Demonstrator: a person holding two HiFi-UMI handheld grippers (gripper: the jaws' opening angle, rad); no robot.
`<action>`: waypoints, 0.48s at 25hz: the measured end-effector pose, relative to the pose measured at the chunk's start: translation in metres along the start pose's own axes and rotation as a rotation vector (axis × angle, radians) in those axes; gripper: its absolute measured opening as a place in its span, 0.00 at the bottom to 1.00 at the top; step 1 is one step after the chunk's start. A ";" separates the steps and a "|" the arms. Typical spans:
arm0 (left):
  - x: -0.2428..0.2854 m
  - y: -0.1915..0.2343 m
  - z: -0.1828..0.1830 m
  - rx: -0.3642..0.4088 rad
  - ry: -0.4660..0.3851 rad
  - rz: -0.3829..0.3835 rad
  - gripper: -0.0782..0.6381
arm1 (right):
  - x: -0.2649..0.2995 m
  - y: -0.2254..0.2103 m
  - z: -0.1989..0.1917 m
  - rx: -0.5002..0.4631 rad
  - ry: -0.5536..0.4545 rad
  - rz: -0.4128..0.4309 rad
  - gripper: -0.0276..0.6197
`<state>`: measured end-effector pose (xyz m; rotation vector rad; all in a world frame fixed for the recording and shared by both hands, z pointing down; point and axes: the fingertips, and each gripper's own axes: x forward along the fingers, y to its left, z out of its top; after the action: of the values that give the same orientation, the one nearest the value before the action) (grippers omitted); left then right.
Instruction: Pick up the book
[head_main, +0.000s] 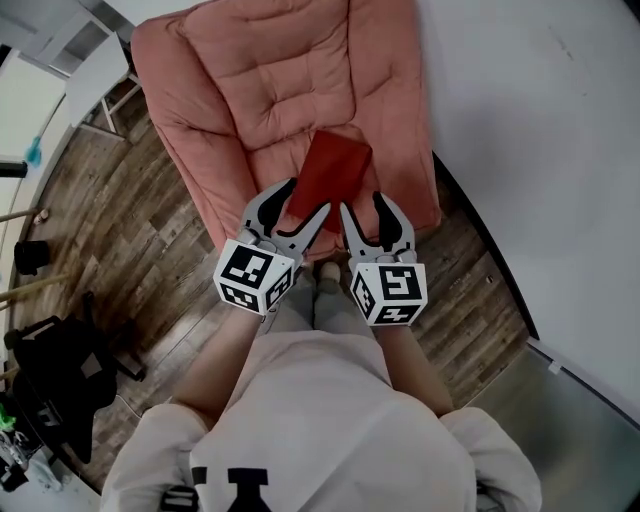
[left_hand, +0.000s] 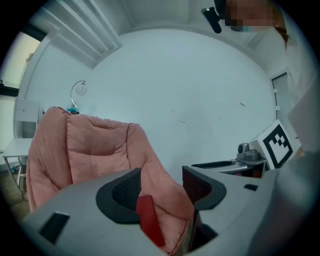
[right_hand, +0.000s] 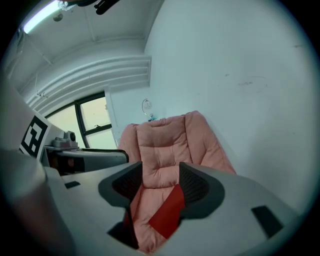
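While red book lies on pink chair | left tool wide, empty | right tool wide, empty

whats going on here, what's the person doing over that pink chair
A person stands over a pink padded chair with a pair of tongs in each hand. A red book lies flat on the seat. The left tongs and right tongs are side by side at the book's near edge, both open and empty. The book has not been gripped or lifted yet.
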<state>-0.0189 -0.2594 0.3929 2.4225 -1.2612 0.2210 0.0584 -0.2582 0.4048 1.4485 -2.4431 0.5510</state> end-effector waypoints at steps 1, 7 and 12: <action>0.001 0.004 -0.006 -0.004 0.012 0.007 0.46 | 0.001 -0.002 -0.007 0.002 0.012 -0.006 0.40; 0.011 0.026 -0.032 -0.025 0.046 0.042 0.46 | 0.015 -0.016 -0.037 0.022 0.066 -0.041 0.40; 0.026 0.045 -0.056 -0.058 0.047 0.078 0.46 | 0.031 -0.027 -0.059 0.016 0.097 -0.057 0.40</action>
<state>-0.0383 -0.2784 0.4644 2.3093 -1.3239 0.2580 0.0687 -0.2688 0.4756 1.4574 -2.3211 0.6149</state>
